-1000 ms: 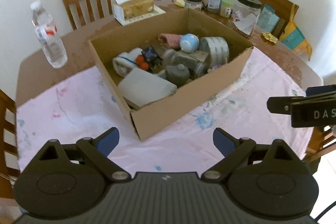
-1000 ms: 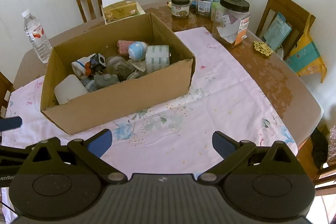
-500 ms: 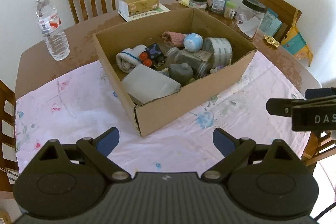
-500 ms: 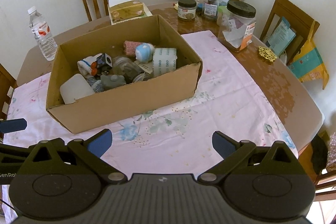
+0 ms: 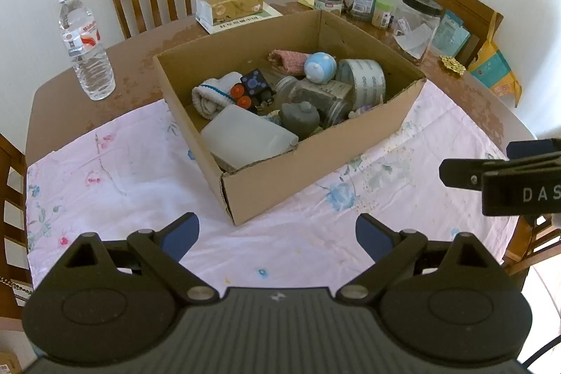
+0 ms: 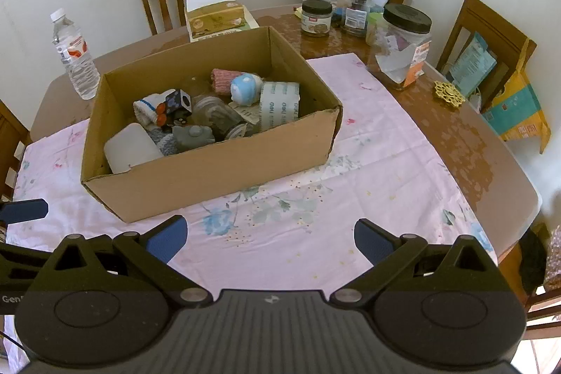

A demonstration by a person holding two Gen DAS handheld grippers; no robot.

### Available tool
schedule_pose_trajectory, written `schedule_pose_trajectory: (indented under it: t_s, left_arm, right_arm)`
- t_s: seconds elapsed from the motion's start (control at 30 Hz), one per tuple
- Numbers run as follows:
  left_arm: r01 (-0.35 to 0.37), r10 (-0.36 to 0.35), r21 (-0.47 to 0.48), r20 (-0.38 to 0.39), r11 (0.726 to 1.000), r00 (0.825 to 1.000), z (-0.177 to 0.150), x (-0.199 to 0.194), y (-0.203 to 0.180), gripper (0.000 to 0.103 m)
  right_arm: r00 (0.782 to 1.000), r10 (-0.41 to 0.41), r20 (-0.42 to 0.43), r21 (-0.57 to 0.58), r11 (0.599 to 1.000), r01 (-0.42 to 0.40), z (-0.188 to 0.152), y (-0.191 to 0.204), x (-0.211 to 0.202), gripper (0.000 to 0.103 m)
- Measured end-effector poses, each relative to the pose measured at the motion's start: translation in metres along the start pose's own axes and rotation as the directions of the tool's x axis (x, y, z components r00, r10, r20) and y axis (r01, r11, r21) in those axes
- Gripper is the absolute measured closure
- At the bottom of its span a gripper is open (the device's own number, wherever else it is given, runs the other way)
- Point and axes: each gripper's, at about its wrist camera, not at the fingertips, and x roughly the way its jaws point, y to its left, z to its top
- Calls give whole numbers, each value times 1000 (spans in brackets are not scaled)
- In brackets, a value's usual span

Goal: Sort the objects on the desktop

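A cardboard box [image 5: 315, 163] crammed with a tape roll [image 5: 364, 81], a blue ball [image 5: 319, 67], a rolled sock [image 5: 214, 93] and other clutter sits on the table [image 6: 455, 142], on its pink cloth [image 6: 368, 181]. The left gripper [image 5: 277, 235] and right gripper [image 6: 270, 235] hover above the cloth, jaws spread and empty, the box at 12 o'clock ahead of the left and 11 o'clock ahead of the right.

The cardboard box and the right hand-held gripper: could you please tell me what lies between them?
Only bare floral tablecloth lies between the cardboard box and the open right hand-held gripper, as the right wrist view shows.
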Motion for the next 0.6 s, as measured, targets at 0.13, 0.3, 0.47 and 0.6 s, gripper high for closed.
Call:
schedule_pose_trajectory:
  t_s: [0.13, 0.3, 0.47, 0.6]
  left_arm:
    - [1, -1, 0, 0, 1000, 1000, 0, 0, 0, 7]
    - [-2, 2, -3, 0, 1000, 1000, 0, -1, -2, 7]
    - [2, -2, 0, 2, 1000, 1000, 1, 0, -3, 7]
    - [3, -3, 1, 1, 1000, 1000, 1, 0, -3, 7]
  right_arm:
    - [1000, 0, 0, -1, 1000, 0, 0, 0, 0, 0]
    - [1000, 5, -2, 4, 1000, -5, 0, 0, 1, 0]
    - [1000, 6, -6, 9, 1000, -6, -1, -1, 1, 0]
    - [1000, 5, -6, 14, 1000, -5, -2, -2, 2, 0]
